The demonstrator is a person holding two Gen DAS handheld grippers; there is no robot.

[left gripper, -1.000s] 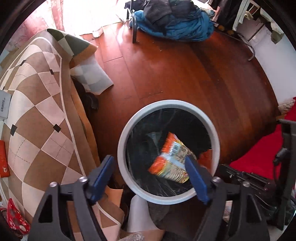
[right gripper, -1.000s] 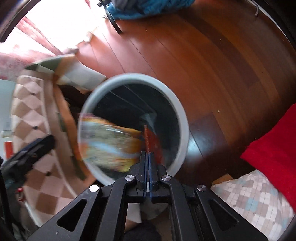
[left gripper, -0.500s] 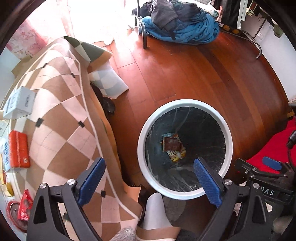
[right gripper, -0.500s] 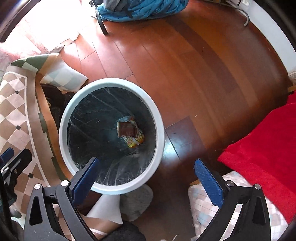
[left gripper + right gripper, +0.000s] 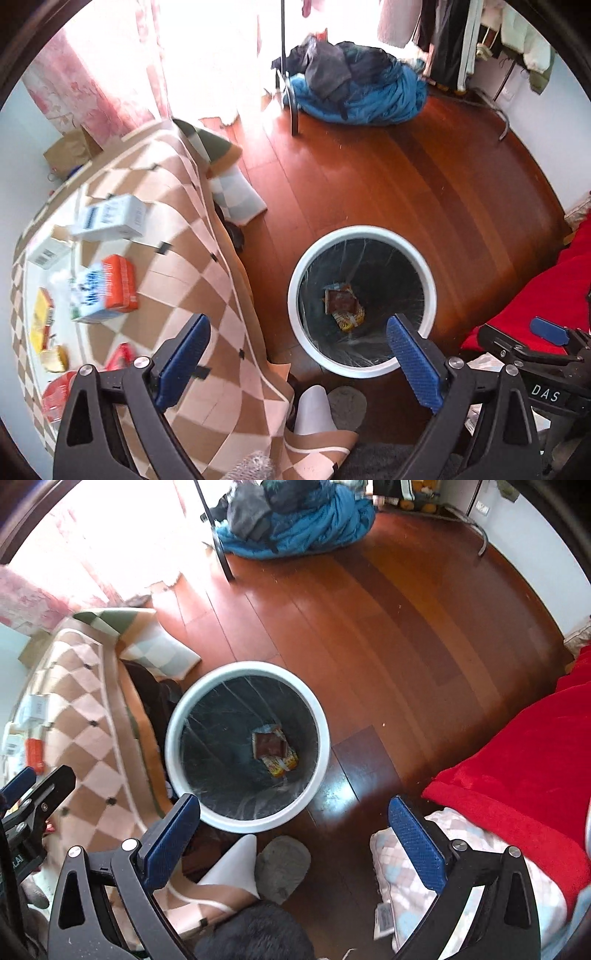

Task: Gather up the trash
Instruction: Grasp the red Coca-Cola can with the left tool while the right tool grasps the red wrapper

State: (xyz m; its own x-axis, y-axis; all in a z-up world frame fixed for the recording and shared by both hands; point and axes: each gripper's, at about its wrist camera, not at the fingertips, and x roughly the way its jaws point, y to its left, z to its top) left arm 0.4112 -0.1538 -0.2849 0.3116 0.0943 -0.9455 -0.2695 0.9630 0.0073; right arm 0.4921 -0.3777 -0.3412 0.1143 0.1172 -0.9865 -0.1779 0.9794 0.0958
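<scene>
Both of your grippers are empty. The left gripper [image 5: 297,363] has its fingers spread wide with nothing between them. The right gripper [image 5: 293,840] is spread wide too; its jaws have just been opening, and nothing is between them now.

The trash bin [image 5: 295,271] stands on the wood floor [image 5: 388,184], just beside the table with the checked cloth [image 5: 207,266]. It is round and white, with a dark bag inside. At the bottom lie two snack wrappers [image 5: 343,304], one brownish on top of one yellow and orange. They touch each other.

More trash looks to be waiting on the table. I count about seven things there, though some are blurry:
- two white boxes [image 5: 110,218], side by side
- one orange and blue pack [image 5: 105,290]
- one yellow pack [image 5: 40,323] near the table's edge
- one small round thing [image 5: 53,360], too blurry to name
- two red wrappers [image 5: 120,356], low in the picture

The boxes will likely feel light and stiff. Take one by its two long flat sides, so it does not tip. Squeeze gently, since an empty box can cave in.

The wrappers and packs will likely be thin, soft and a bit slippery. Pinch one at an edge or a corner that sticks up. A flat wrapper is hard to get under, so come down at its edge. It may flutter when you let go, so hold it right over the bin first.
</scene>
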